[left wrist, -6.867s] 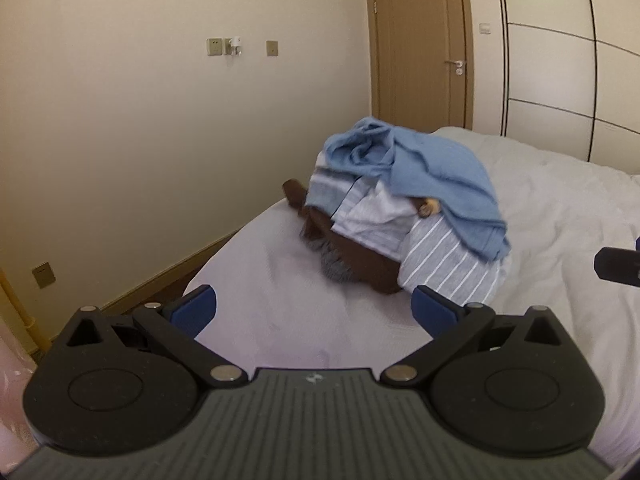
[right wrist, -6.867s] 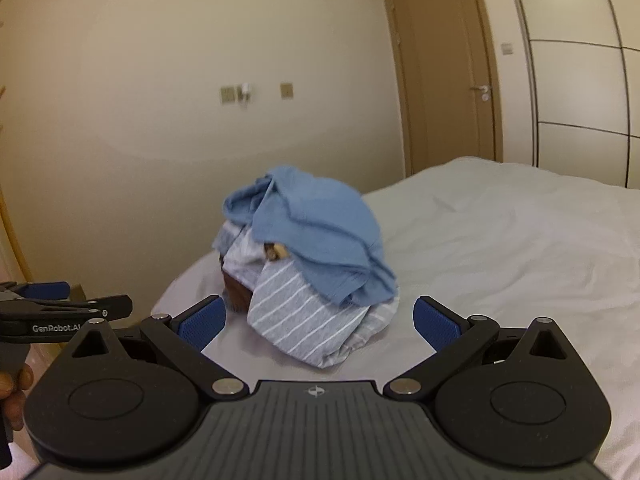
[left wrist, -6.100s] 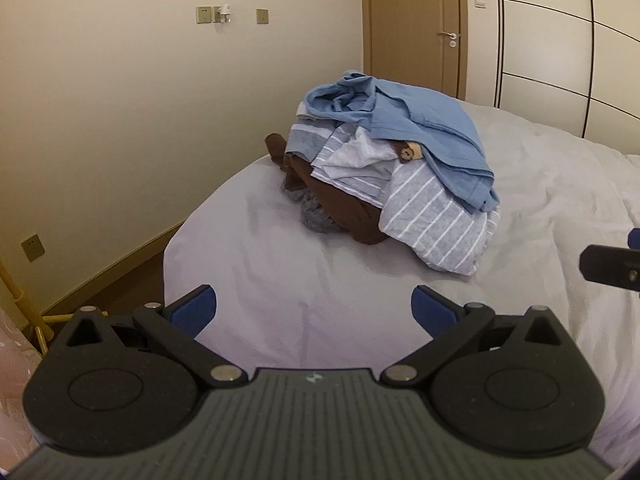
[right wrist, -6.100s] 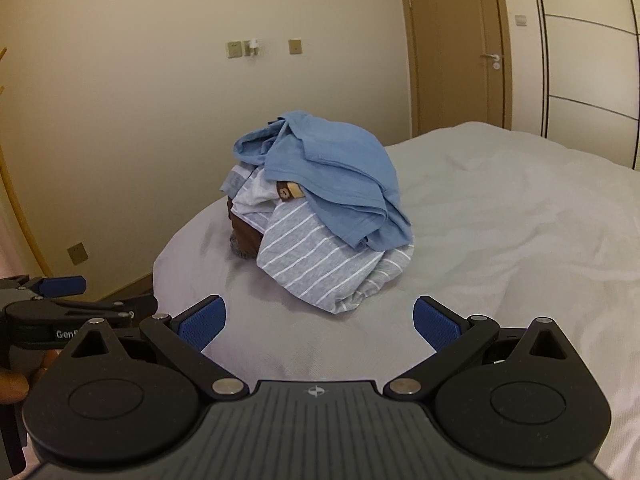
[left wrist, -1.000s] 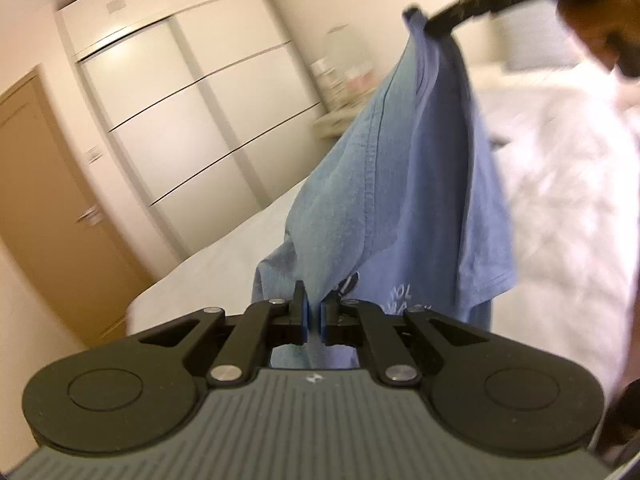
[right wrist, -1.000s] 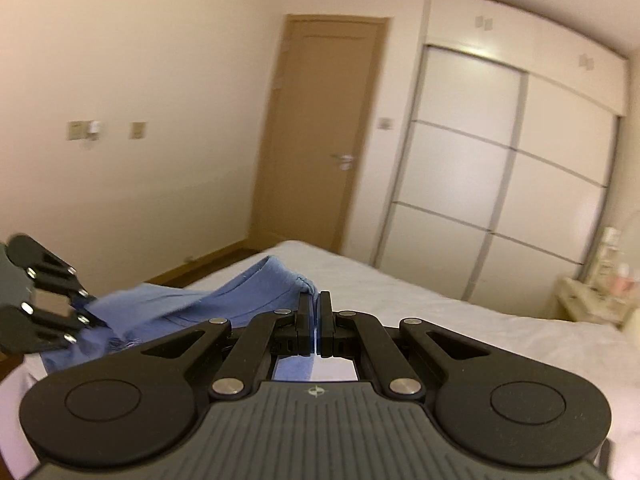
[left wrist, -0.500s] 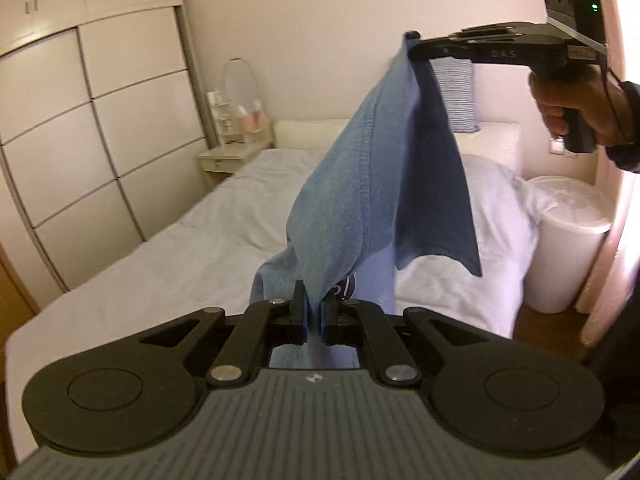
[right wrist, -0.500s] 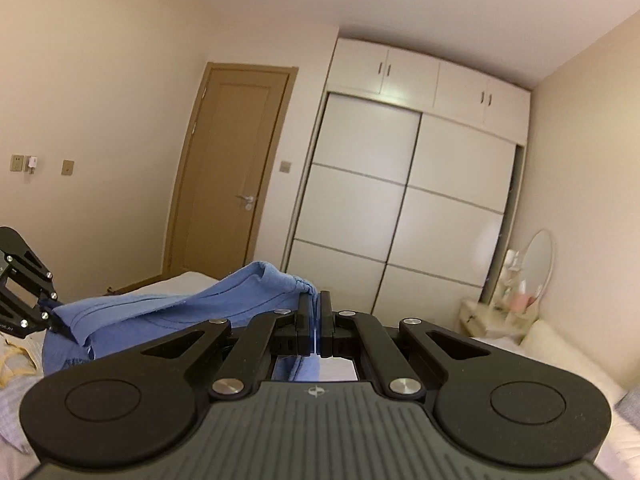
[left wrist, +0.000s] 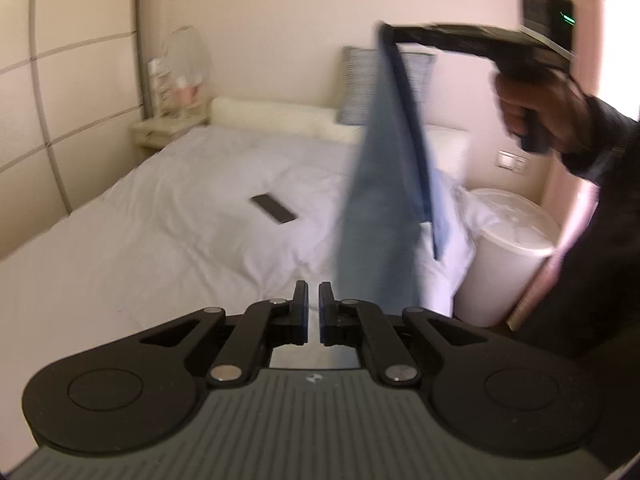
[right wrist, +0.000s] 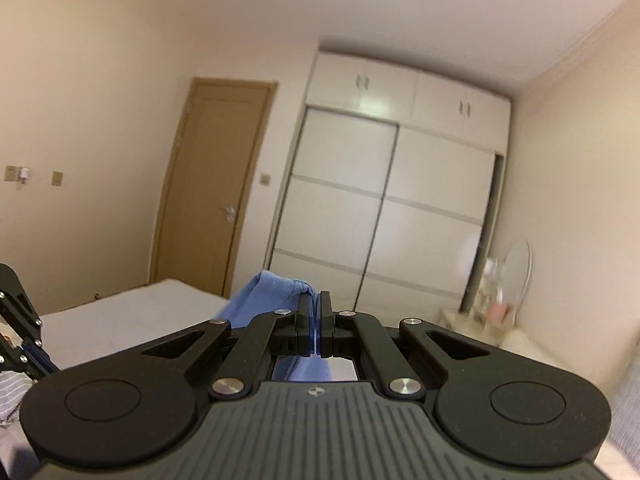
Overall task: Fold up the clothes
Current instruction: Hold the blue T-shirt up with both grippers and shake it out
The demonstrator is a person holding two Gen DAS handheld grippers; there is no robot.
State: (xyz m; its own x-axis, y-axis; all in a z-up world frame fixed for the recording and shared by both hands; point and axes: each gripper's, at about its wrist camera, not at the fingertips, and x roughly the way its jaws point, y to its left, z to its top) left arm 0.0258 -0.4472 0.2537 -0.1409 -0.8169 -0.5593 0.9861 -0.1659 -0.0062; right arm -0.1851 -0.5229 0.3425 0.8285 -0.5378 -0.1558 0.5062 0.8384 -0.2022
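A blue shirt (left wrist: pixel 384 200) hangs over the white bed (left wrist: pixel 160 240). My right gripper (left wrist: pixel 386 36), held in a person's hand (left wrist: pixel 532 108), is shut on its top edge. In the right wrist view the bunched blue shirt (right wrist: pixel 272 296) is pinched in the right gripper (right wrist: pixel 315 320). My left gripper (left wrist: pixel 313 304) shows only a thin slit with bed sheet visible through it. The shirt's lower end drops just right of its fingers, behind the linkage. Part of the left gripper (right wrist: pixel 20 340) shows at that view's left edge.
A dark phone (left wrist: pixel 272 208) lies on the bed. A white lidded bin (left wrist: pixel 508 256) stands by the bed's right side. A striped pillow (left wrist: pixel 360 80) and nightstand (left wrist: pixel 168 132) are at the head. Striped clothes (right wrist: pixel 10 396), a door (right wrist: pixel 208 184) and wardrobe (right wrist: pixel 380 200) are in view.
The shirt corner that my left gripper held is no longer between its fingers. The shirt now hangs only from the right gripper. Both views have swung round quickly.
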